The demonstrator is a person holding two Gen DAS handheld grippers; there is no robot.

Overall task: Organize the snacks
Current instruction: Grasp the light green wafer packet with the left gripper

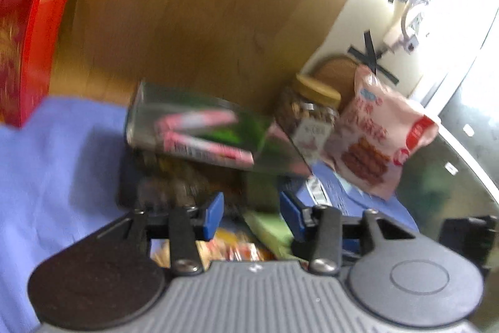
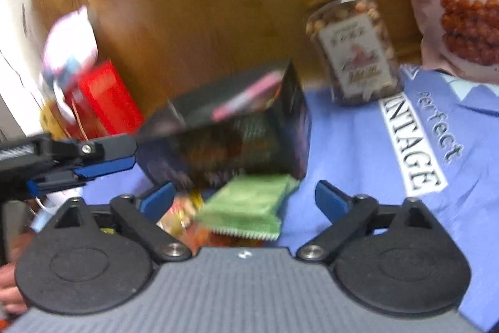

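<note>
Right tongs (image 2: 244, 197) spread wide, empty, above green packet (image 2: 246, 208). Left tongs (image 1: 251, 213) partly open, nothing gripped. Dark box (image 2: 230, 136) on blue cloth (image 2: 358, 145), nut jar (image 2: 355, 49) behind.

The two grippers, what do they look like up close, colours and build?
Both match: the left gripper and right gripper have blue finger pads, black linkage arms with silver screws, round black discs on either side and a ribbed grey body bearing a small white mark.
</note>
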